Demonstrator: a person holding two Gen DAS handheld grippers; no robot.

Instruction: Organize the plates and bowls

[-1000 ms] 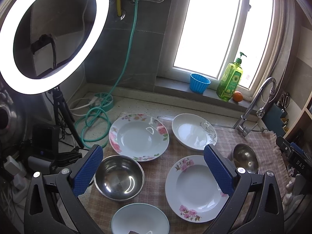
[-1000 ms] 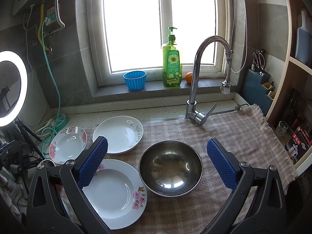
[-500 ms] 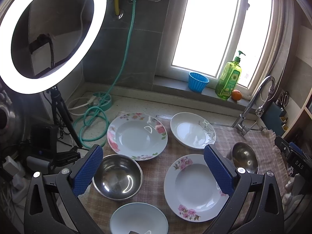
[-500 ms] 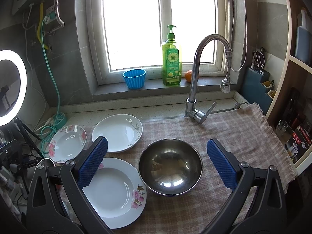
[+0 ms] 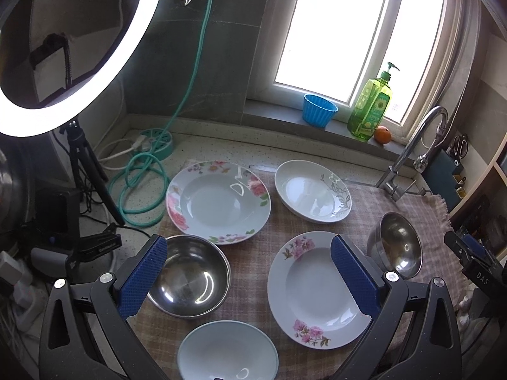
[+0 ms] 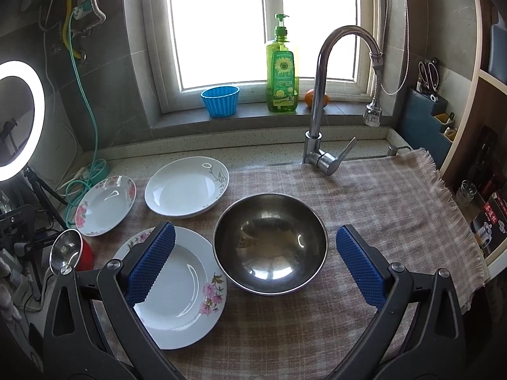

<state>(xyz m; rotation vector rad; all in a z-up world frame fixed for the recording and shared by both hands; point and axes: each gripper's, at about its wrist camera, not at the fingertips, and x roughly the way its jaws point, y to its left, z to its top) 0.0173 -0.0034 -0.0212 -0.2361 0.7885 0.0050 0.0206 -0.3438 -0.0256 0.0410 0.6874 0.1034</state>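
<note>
sitting empty on the checked cloth: steel bowl, flowered plate.

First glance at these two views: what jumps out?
The glowing ring light fills the left wrist view's upper left. On the checked cloth lie three white plates and steel bowls; the nearest steel bowl sits ahead of the open right gripper. A green soap bottle stands on the windowsill.
</note>
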